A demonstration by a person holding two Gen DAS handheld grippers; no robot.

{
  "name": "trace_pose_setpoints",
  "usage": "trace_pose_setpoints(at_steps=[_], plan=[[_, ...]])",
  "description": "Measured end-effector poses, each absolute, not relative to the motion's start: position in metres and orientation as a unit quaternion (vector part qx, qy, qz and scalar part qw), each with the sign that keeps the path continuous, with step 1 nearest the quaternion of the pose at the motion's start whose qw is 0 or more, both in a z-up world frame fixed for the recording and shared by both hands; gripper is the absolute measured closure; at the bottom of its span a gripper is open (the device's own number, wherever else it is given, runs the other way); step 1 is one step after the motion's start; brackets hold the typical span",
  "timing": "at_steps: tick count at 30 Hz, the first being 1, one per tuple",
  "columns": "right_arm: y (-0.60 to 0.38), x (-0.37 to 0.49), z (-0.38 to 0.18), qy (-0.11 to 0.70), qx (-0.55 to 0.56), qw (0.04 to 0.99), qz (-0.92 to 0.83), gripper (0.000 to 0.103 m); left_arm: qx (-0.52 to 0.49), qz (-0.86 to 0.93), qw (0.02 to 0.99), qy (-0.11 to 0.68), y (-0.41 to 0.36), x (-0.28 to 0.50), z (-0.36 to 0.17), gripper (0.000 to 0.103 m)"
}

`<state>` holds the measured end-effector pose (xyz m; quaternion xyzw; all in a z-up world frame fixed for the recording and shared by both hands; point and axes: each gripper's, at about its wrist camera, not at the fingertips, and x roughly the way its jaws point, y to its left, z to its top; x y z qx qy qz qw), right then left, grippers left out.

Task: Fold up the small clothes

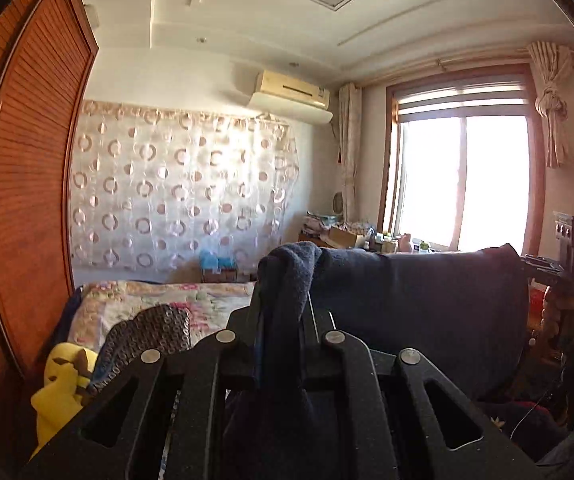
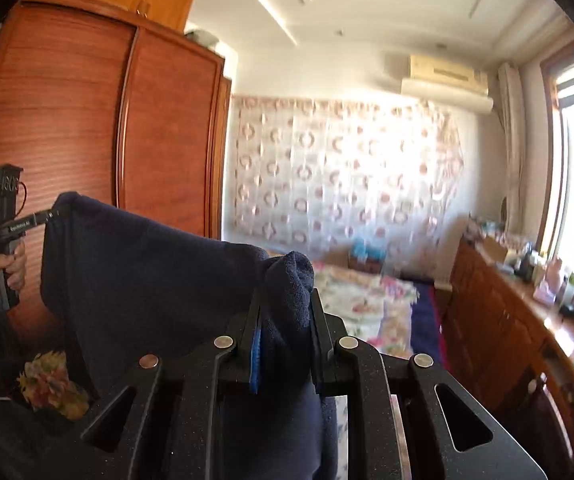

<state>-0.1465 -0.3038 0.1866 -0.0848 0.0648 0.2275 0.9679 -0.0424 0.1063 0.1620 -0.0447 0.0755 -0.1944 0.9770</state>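
Held up in the air above the bed (image 1: 159,296), the navy cloth (image 1: 415,300) hangs soft and light between both tongs, left tongs (image 1: 285,312) and right tongs (image 2: 287,312) each pinching a bunched top corner, the best hold.
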Motion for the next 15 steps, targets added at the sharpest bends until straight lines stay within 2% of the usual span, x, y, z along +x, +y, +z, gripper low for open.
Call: trace_pose_setpoints(at_steps=[6, 11, 12, 14, 15], plan=[[-0.306, -0.137, 0.208, 0.048, -0.092, 0.971, 0.217, 0.085, -0.025, -0.178, 0.981, 0.076, 0.103, -0.008, 0.165, 0.089], [-0.271, -0.062, 0.192, 0.092, -0.097, 0.972, 0.195, 0.084, -0.011, -0.148, 0.982, 0.113, 0.096, 0.077, 0.135, 0.087], [-0.262, -0.045, 0.184, 0.102, -0.096, 0.972, 0.187, 0.083, 0.0, -0.135, 0.983, 0.125, 0.093, 0.108, 0.121, 0.082], [-0.243, -0.005, 0.168, 0.126, -0.092, 0.974, 0.164, 0.08, 0.014, -0.113, 0.984, 0.14, 0.091, 0.145, 0.1, 0.065], [-0.235, 0.017, 0.156, 0.143, -0.091, 0.974, 0.152, 0.068, 0.021, -0.103, 0.982, 0.158, 0.091, 0.168, 0.085, 0.056]])
